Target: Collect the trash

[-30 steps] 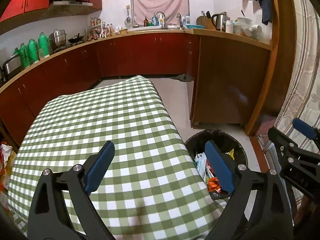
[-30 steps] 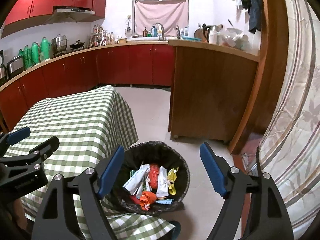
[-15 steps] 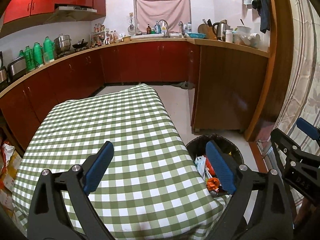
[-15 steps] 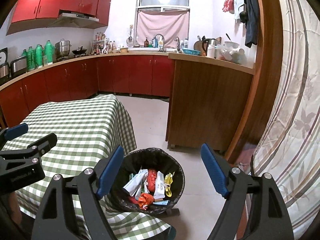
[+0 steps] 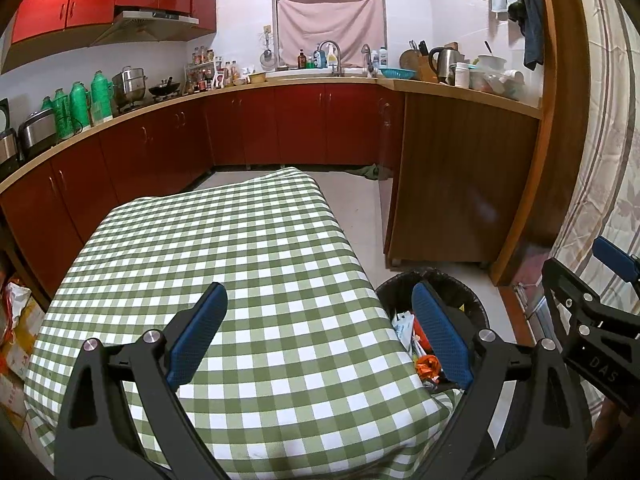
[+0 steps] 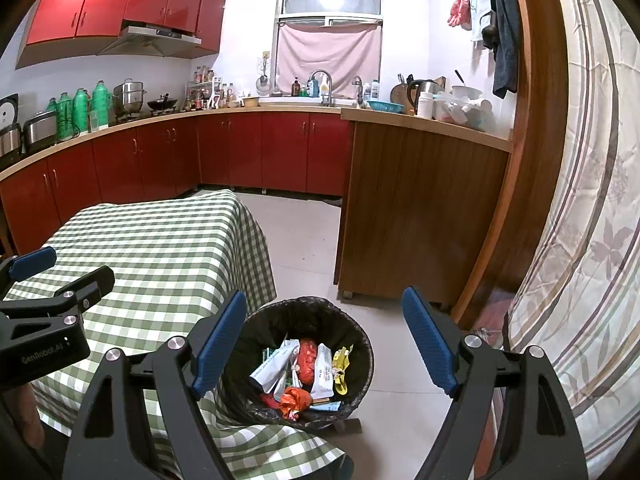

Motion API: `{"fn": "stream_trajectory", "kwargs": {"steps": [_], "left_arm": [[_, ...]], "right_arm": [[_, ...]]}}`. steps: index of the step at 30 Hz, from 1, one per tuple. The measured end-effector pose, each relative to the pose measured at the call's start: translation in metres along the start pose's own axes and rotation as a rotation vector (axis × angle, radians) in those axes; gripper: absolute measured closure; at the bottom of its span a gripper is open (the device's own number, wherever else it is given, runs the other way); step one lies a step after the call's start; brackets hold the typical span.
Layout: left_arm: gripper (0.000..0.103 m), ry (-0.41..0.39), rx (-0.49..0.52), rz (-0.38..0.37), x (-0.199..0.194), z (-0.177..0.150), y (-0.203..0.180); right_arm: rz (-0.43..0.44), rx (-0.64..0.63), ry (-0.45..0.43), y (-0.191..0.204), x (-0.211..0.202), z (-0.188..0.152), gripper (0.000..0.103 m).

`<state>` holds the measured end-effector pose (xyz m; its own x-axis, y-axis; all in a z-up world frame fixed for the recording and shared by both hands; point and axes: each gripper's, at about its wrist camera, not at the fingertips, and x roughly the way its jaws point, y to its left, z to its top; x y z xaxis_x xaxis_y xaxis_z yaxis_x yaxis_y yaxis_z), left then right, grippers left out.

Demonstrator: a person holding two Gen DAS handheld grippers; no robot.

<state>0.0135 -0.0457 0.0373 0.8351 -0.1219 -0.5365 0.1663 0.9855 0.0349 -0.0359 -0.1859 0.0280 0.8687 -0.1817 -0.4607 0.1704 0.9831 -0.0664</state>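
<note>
Both grippers, left (image 5: pixel 318 338) and right (image 6: pixel 324 344), hover level, jaws spread.

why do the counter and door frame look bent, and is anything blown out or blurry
Fisheye distortion: in both wrist views the wooden door frame and countertop bow near the edges, corners vignette black; the ceiling lamp's reflection in the window clips white; gripper fingers stay sharp.

Black grippers (image 5: pixel 318 336), blue-padded jaws

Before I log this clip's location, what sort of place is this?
A home kitchen: red cabinets under a long counter, a sink tap below the window, an electric kettle, plus a checked table beside a trash bin.
</note>
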Motion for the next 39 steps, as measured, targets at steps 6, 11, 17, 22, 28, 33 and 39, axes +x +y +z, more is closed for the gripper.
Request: {"fn": "stream_trajectory", "kwargs": {"steps": [6,11,17,22,28,33,39], "left_arm": [[0.012,0.002,0.000,-0.001,0.0012,-0.0008,0.0004],[0.012,0.003,-0.002,0.000,0.0014,-0.0008,0.0002],[0.012,0.002,-0.003,-0.001,0.0015,-0.0013,0.0011],[0.012,0.002,-0.002,0.000,0.0017,-0.0014,0.0014],[0.012,-0.001,-0.007,0.004,0.0025,-0.0020,0.0028],[0.011,0.004,-0.009,0.008,0.0036,-0.0033,0.0028],[0.011,0.002,-0.010,0.008,0.0037,-0.0039,0.0037]], "right_arm": [[0.000,-0.001,0.000,-0.0003,0.0003,0.0001,0.025],[0.000,0.000,0.000,-0.0004,0.0005,0.0000,0.025],[-0.001,-0.002,0.002,-0.0006,0.0008,-0.0008,0.025],[0.000,-0.001,0.003,-0.0015,0.0014,-0.0010,0.025],[0.000,0.000,0.007,-0.0023,0.0019,-0.0027,0.025],[0.000,-0.001,0.007,-0.0032,0.0025,-0.0037,0.025],[0.000,-0.002,0.009,-0.0028,0.0026,-0.0030,0.025]]}}
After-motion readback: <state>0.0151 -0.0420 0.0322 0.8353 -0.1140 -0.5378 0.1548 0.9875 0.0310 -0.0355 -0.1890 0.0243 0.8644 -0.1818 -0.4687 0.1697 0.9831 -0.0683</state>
